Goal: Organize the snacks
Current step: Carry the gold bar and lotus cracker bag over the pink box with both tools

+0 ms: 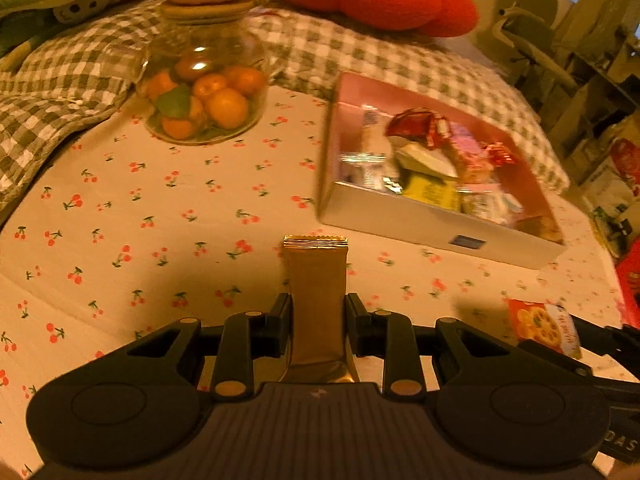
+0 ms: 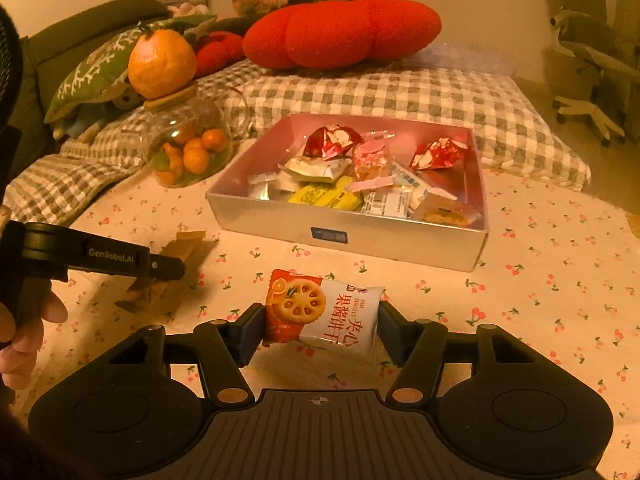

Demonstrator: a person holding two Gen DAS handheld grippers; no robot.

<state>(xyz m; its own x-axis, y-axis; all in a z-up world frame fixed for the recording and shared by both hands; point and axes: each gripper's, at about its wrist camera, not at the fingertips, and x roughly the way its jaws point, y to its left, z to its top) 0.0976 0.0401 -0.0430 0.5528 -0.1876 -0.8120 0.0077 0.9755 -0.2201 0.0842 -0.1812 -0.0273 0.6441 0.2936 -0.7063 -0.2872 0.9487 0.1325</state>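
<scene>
My left gripper (image 1: 318,316) is shut on a gold-wrapped snack bar (image 1: 316,280) and holds it above the cherry-print cloth; the bar also shows in the right wrist view (image 2: 176,256) under the left gripper's finger (image 2: 160,268). My right gripper (image 2: 320,326) is shut on a jam biscuit packet (image 2: 320,312), red and white, just over the cloth; the packet also shows in the left wrist view (image 1: 544,326). A pink-lined box (image 2: 280,224) holding several wrapped snacks lies ahead of both grippers; in the left wrist view its near wall (image 1: 400,220) is to the right.
A glass jar of small oranges (image 2: 188,152) with a large orange on its lid stands left of the box. A checked blanket (image 2: 360,92) and red pillows (image 2: 340,32) lie behind. An office chair (image 2: 592,60) stands at the far right.
</scene>
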